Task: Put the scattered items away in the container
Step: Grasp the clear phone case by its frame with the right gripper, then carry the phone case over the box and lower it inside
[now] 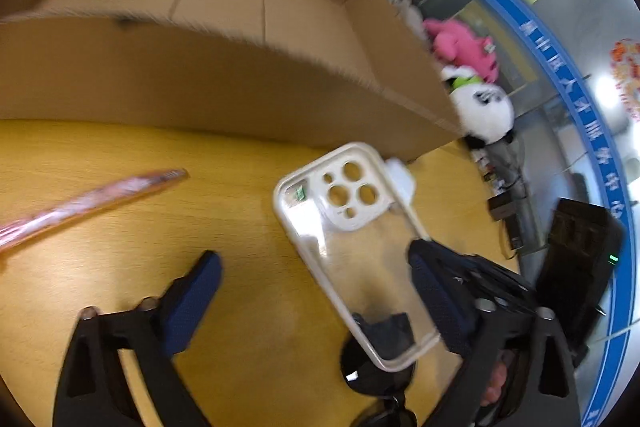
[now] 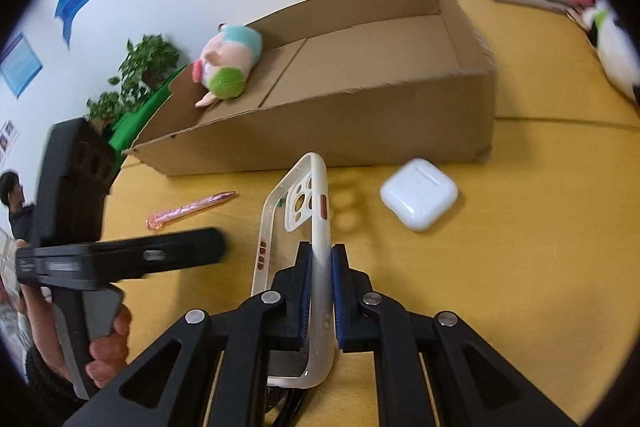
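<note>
My right gripper [image 2: 320, 251] is shut on the long edge of a clear phone case with a white rim [image 2: 296, 211] and holds it on edge above the yellow table. In the left wrist view the same case [image 1: 352, 227] hangs tilted between the wide-open fingers of my left gripper [image 1: 314, 253], whose pads do not touch it. A white earbud case [image 2: 419, 199] and a pink pen [image 2: 192, 211] lie on the table in front of the open cardboard box [image 2: 360, 131]. A pink and green plush toy [image 2: 230, 67] lies inside the box. Dark sunglasses [image 1: 376, 383] sit under the case.
A panda plush [image 1: 484, 111] and a pink plush [image 1: 460, 43] lie past the box's right end. A potted plant [image 2: 144, 67] stands behind its left end. A person [image 2: 12, 203] is at the far left. A hand [image 2: 108, 351] holds the left gripper.
</note>
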{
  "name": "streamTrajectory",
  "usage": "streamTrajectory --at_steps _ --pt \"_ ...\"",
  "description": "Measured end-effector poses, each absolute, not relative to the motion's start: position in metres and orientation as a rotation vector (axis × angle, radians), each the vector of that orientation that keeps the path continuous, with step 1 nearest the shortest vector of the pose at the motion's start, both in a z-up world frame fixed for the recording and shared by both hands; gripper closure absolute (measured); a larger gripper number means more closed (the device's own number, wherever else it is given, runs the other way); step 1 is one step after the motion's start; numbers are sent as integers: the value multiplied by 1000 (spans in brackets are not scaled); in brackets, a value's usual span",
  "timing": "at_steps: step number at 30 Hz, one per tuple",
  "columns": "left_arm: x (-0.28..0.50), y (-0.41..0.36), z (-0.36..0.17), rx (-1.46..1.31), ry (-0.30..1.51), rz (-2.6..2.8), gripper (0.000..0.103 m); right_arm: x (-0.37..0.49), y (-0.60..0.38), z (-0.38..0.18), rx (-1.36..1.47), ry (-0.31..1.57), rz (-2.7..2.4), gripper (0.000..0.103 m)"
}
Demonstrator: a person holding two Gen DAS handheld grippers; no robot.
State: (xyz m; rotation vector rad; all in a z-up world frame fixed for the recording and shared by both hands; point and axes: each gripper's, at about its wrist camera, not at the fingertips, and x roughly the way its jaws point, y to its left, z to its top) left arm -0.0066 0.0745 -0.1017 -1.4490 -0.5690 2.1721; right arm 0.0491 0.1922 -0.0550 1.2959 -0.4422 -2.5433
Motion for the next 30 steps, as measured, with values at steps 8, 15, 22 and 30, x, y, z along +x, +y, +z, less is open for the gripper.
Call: streamTrajectory --at_steps 8,15,22,30 --pt "-14 99 -109 -1549 -526 2164 88 58 204 -60 1306 -509 -2555 94" --pt "-11 97 -105 -1553 -532 2180 93 63 202 -52 1283 -495 -2561 95" --pt "-8 79 -53 -1420 -519 2258 94 63 189 -12 1165 -440 -2605 95" --pt "-19 45 11 -1287 -449 2367 96 35 157 44 1061 -245 -2628 94"
